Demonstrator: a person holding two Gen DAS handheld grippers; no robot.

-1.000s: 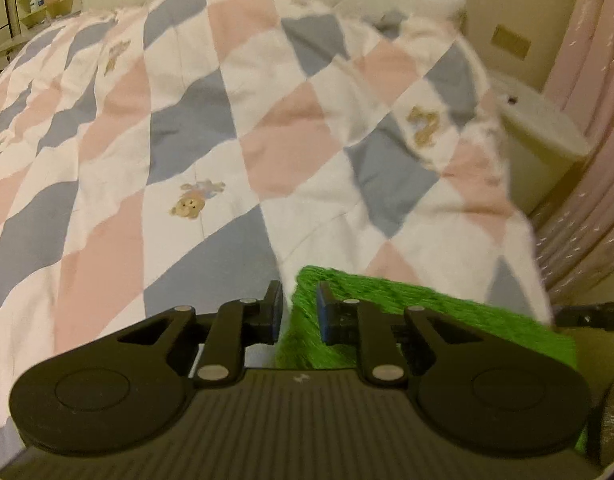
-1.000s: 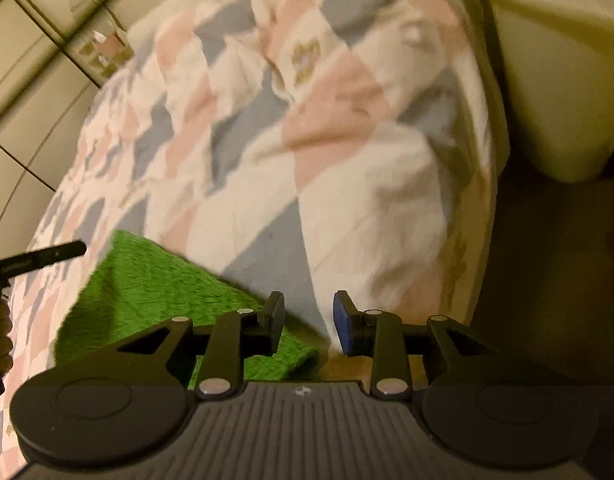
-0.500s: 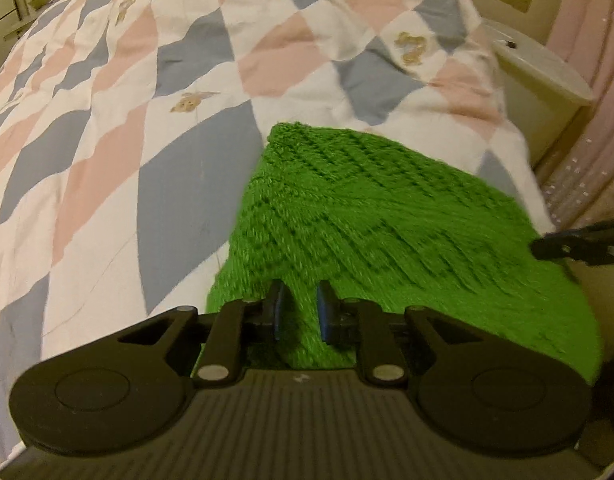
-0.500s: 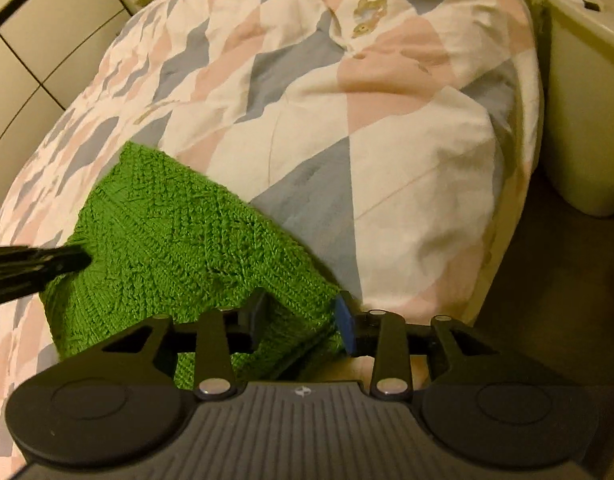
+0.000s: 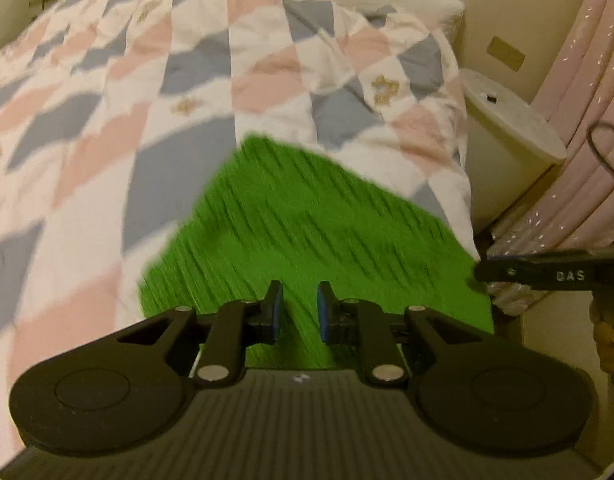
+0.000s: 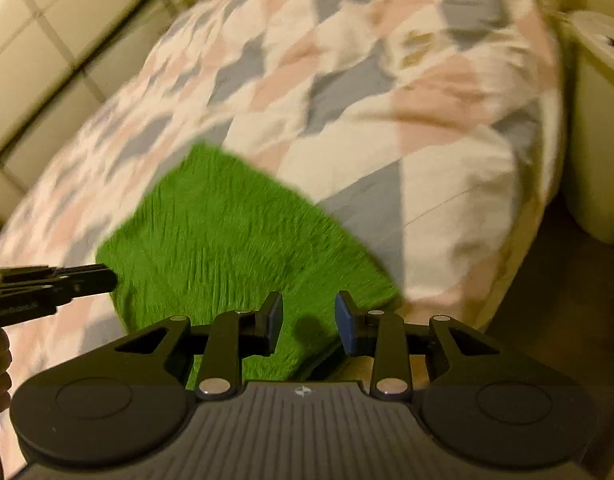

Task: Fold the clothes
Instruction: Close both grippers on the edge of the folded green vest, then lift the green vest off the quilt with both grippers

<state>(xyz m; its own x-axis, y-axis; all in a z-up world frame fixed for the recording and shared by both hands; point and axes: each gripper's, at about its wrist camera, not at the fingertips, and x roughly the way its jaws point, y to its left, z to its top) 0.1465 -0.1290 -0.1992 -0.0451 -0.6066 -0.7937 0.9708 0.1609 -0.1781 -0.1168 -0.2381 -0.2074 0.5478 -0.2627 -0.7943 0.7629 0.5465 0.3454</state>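
- The left tool [image 5: 298,307] is being held with its jaws parted, nothing gripped, over the near edge of the bright green knitted garment [image 5: 307,232].
- The right tool [image 6: 309,322] is likewise being held open and empty at the garment's near corner, probably ready for the next fold.
- The garment is being left flat on the bed's pink, grey and white diamond-patterned quilt [image 5: 155,92], near its foot corner.
- A cream round-topped bin [image 5: 507,136] and pink curtain [image 5: 579,128] are being shown beyond.
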